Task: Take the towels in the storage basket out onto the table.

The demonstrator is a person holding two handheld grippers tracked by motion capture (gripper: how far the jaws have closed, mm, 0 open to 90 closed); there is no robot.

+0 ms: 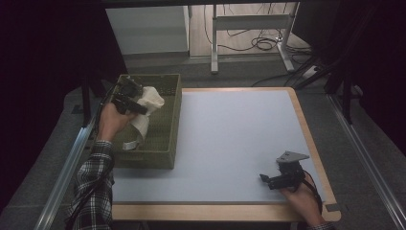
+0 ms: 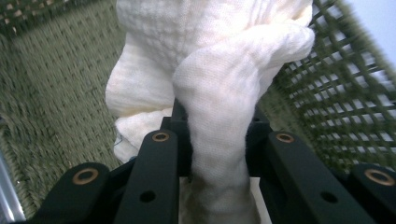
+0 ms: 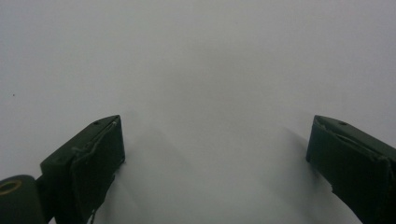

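There, a cream-white cloth [image 1: 149, 106] was seen bunched above the green woven basket [image 1: 168, 136], its upper part lifted near the basket's rim while a narrower tail was left hanging down into the interior. In the left gripper view, a thick fold of the cloth [image 2: 219, 121] was shown pinched between the two black jaws, the waffle-textured fabric being spread above and beyond them, with the basket's woven floor to one side and its open lattice wall [image 2: 345, 93] to the other. The left tongs [image 1: 136, 106] were thus clenched on the cloth, and were held by the left hand [image 1: 111, 120], whose plaid sleeve [image 1: 93, 187] was seen coming in from the lower edge. A small pale item was also visible on the basket's floor, below the hanging tail; what it was could not be told.

The basket was set at the left edge of the pale grey tabletop [image 1: 230, 139], which was bordered by a wooden rim. Well apart from the basket, near the front right corner, the right tongs [image 1: 268, 181] were rested low over the bare surface. In the right gripper view, the right tongs [image 3: 215, 154] were shown released, their jaws spread wide with nothing held between them.
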